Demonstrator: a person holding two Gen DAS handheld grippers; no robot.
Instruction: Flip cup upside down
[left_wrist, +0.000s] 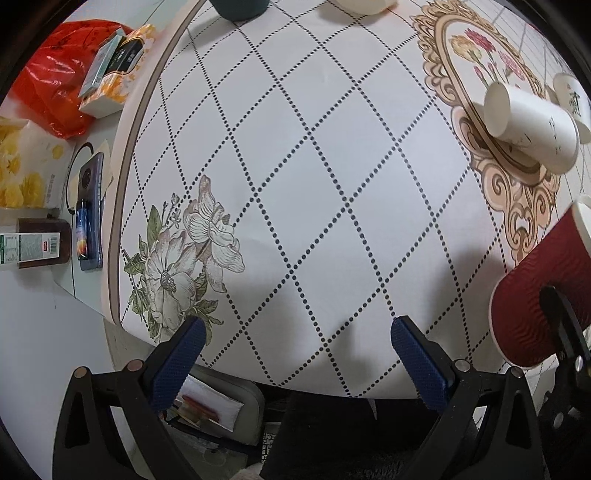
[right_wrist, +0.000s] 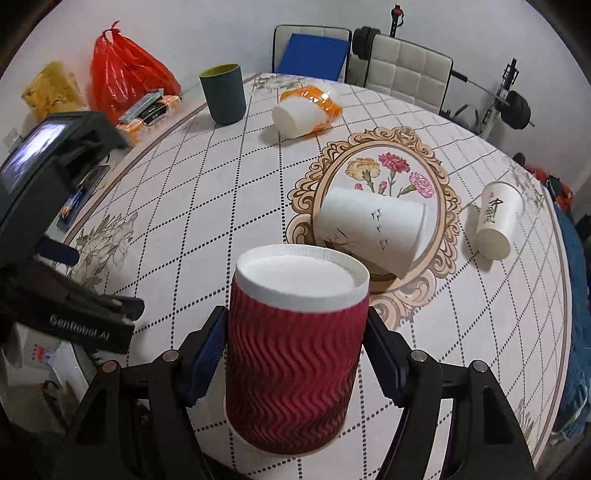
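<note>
A red ripple paper cup (right_wrist: 295, 354) stands upside down, white base up, on the round table near its front edge. My right gripper (right_wrist: 295, 350) has its blue pads on both sides of the cup, shut on it. The cup also shows at the right edge of the left wrist view (left_wrist: 543, 291), with a right finger against it. My left gripper (left_wrist: 295, 354) is open and empty, hovering over the table's near edge to the left of the cup.
A white paper cup (right_wrist: 373, 229) lies on its side on the oval flower print. Another white cup (right_wrist: 498, 221) lies to the right. A white cup with an orange wrapper (right_wrist: 303, 110) and a dark green cup (right_wrist: 223, 94) sit at the back. A red bag (right_wrist: 125, 77) and boxes lie at the left.
</note>
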